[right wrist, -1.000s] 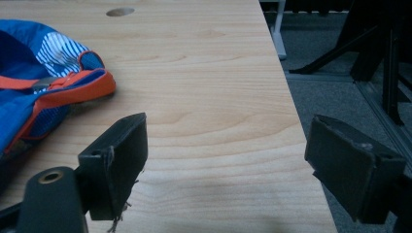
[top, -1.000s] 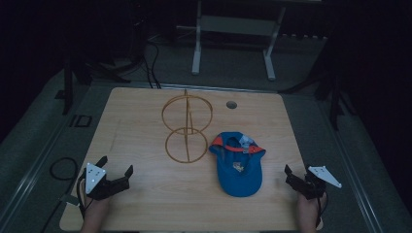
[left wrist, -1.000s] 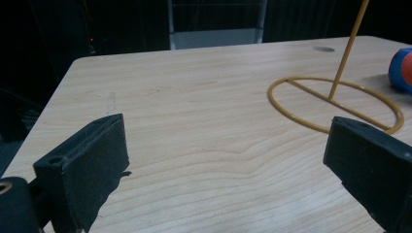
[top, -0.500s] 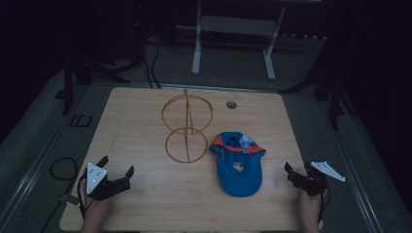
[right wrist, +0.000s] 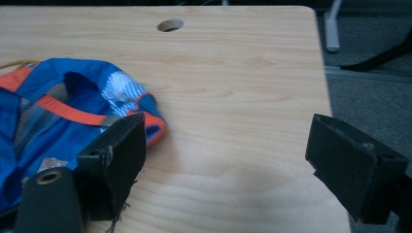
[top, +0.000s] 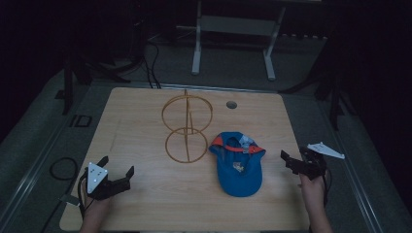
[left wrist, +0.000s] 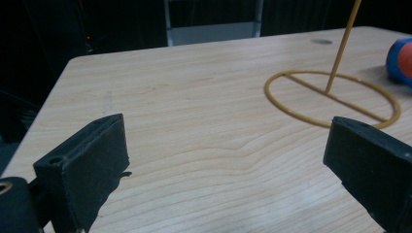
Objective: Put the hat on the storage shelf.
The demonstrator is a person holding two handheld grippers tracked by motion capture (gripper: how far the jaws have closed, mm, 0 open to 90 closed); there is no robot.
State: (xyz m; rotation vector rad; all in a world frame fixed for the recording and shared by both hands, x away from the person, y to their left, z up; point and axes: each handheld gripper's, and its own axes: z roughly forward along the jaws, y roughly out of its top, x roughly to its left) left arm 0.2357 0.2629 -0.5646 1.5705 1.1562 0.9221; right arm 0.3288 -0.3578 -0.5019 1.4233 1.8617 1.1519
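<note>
Blue cap (top: 239, 164) beside wire stand (top: 186, 130) from above; both grippers' jaws apart, cap's mesh lining close-up in right gripper view.

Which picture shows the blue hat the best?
The high view: the whole blue cap lies upside down on the table, beside the wire stand. The right gripper view shows its inside and orange trim close up, partly behind a jaw. The left gripper view catches just a sliver at the right edge.

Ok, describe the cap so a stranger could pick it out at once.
Start at the wooden table. Right of the yellow wire stand at its middle lies the cap, inside facing up. It is the sole soft, blue thing there, trimmed in orange.
</note>
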